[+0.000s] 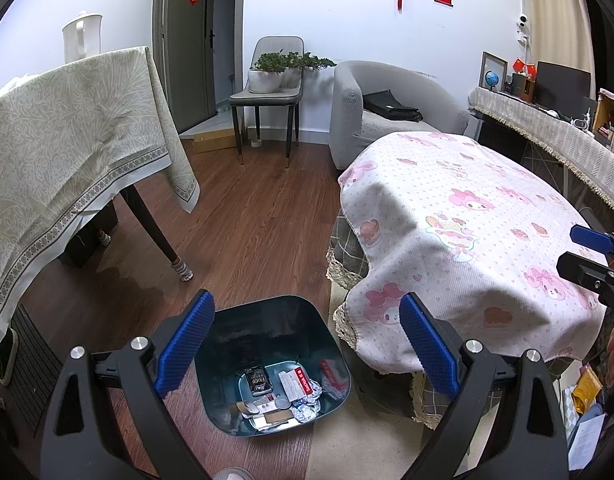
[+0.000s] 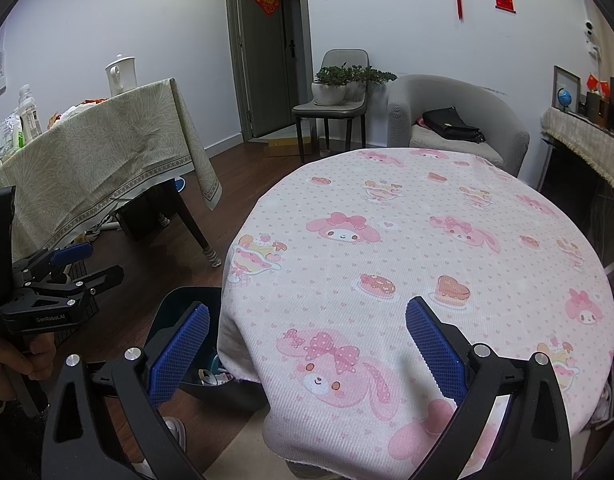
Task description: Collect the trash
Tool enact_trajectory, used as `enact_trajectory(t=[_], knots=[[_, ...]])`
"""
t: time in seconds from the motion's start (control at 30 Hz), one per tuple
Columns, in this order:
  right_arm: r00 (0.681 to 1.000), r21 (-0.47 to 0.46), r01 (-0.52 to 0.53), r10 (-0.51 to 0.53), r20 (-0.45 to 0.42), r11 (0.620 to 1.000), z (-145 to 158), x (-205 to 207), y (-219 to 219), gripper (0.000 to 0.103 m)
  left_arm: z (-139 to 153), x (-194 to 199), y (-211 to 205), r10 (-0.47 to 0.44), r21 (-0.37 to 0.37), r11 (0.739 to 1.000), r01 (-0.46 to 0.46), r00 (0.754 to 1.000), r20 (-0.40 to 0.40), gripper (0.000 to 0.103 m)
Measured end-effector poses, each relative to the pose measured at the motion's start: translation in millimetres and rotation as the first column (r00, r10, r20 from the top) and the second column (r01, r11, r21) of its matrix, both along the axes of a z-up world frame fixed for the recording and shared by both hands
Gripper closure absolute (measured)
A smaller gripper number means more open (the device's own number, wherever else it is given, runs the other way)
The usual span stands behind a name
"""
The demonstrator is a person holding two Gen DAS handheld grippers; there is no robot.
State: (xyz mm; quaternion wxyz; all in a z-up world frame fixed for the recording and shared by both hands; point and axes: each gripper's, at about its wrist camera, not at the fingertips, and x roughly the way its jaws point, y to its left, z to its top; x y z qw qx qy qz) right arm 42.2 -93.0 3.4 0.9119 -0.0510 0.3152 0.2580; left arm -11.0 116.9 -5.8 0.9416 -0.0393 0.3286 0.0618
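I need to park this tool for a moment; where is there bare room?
The pink tablecloth is bare right across, under the open right tool. Wood floor between both tables is free. The green table top holds bottles; the bin holds trash.

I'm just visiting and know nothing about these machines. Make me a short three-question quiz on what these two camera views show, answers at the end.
1. True or false: the left tool is holding a piece of trash.
2. Where does the trash bin stand? A) on the pink table B) on the floor beside that table C) on the grey armchair
3. Fill in: the right tool hovers over the pink ____ .

Key
1. False. Both tools are open and empty; the left one hangs above the bin, where wrappers and crumpled foil already lie.
2. B.
3. Tablecloth, which looks bare of trash.
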Motion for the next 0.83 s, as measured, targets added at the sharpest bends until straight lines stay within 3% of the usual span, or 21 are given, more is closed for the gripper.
enact_trajectory(t=[0.83], knots=[[1.000,0.002,0.000,0.000,0.000,1.000,-0.5,0.6,-0.7,0.003,0.2,-2.5,-6.6,0.000,0.028,1.000,0.000,1.000,0.009,0.008]])
